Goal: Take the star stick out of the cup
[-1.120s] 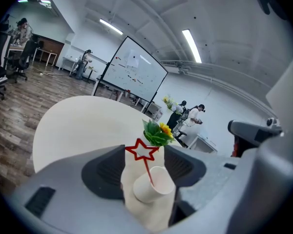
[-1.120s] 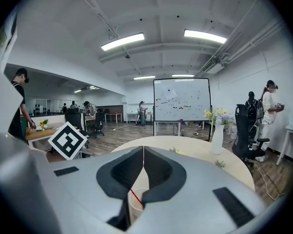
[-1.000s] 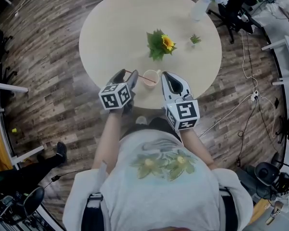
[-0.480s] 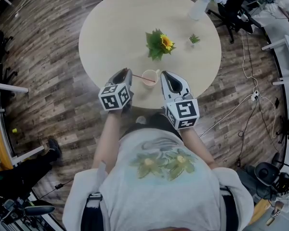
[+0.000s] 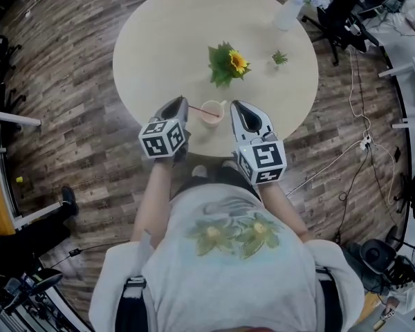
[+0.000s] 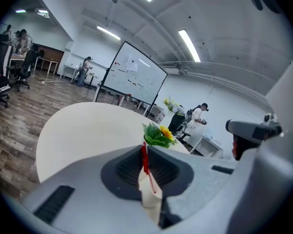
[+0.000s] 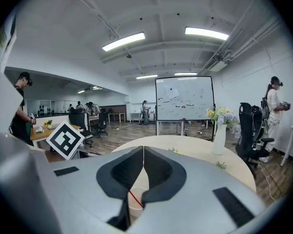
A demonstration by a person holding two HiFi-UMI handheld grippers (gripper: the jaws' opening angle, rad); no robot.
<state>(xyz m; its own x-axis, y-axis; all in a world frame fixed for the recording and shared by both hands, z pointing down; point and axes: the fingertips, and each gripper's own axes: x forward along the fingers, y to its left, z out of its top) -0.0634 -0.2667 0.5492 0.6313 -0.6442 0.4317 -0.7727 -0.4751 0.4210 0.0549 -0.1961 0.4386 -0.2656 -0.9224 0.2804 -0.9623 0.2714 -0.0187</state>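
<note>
Where the round table (image 5: 159, 33) curves nearest the person, two grippers flank a cup (image 5: 211, 112).
The left gripper (image 5: 182, 104), its jaws having just been closing, is clenched on the red stick (image 5: 196, 108); the right gripper (image 5: 235, 107) is clamped shut with its tips together, just right of the cup. A sunflower (image 5: 229, 62) lies mid-table beyond them. The pale cup stands upright between the grippers, and the stick leans out of it leftward, lower end inside.

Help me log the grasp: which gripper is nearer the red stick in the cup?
Left. The left gripper has just been closing on the outer end of the stick, left of the cup. The right gripper sits shut at the cup's right side.
</note>
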